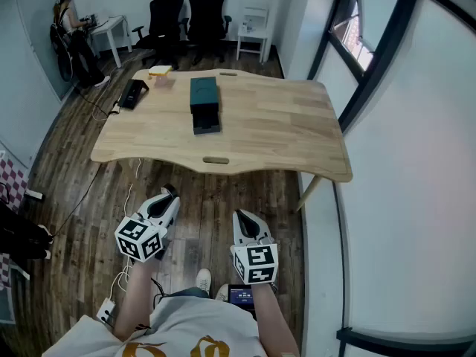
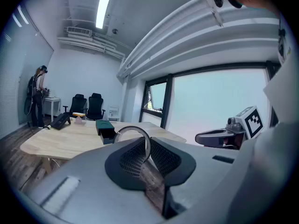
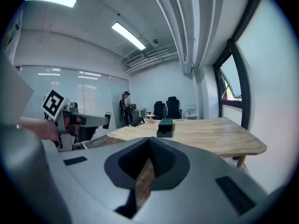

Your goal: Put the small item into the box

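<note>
A dark teal box (image 1: 204, 95) lies on the wooden table (image 1: 282, 125), its drawer (image 1: 207, 122) pulled out toward me. Small yellow (image 1: 160, 71) and pink items (image 1: 163, 83) sit at the table's far left corner. I hold both grippers low over the floor, well short of the table. The left gripper (image 1: 169, 193) and right gripper (image 1: 242, 218) both have their jaws together with nothing between them. The box (image 2: 104, 125) shows far off in the left gripper view, past the left gripper (image 2: 147, 148), and the box (image 3: 165, 124) likewise lies beyond the right gripper (image 3: 150, 148).
A black device (image 1: 134, 94) lies at the table's left edge. Two black office chairs (image 1: 186, 13) and a small white stand (image 1: 253, 32) stand behind the table. A person (image 1: 71, 36) stands at a white desk, far left. Cables (image 1: 119, 281) trail over the wood floor. A window wall runs along the right.
</note>
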